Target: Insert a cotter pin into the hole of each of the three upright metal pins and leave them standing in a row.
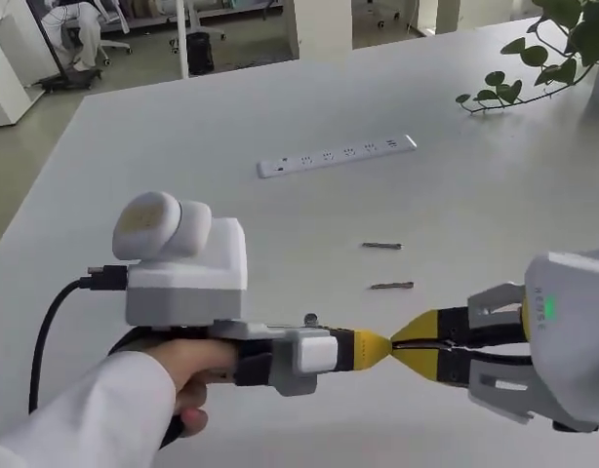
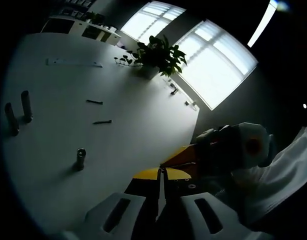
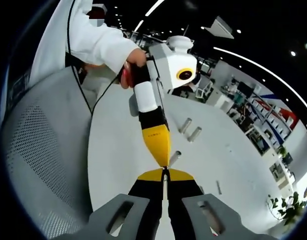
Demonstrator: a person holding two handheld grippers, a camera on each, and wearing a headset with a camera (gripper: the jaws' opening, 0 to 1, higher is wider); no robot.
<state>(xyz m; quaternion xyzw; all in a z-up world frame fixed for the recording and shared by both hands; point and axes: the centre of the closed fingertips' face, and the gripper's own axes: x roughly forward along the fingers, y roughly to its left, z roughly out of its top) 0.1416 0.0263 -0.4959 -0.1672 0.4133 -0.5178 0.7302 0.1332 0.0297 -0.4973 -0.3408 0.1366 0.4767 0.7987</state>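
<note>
Left gripper (image 1: 378,349) and right gripper (image 1: 405,347) tip to tip, both jaws closed tight, three upright metal pins (image 2: 81,159) (image 2: 26,106) (image 2: 11,119) on counter (image 1: 182,146), two cotter pins (image 1: 381,246) (image 1: 391,286) lying beyond.

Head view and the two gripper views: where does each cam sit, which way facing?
Head view: on the headset, looking down at the table; left sleeve, hand, left gripper and right gripper, tips meeting.
Left gripper view: along its own jaws, across the table toward the plant; right sleeve beside.
Right gripper view: along its own jaws, back at the hand and left sleeve.
Shared: both gripper views show the three metal pins.
</note>
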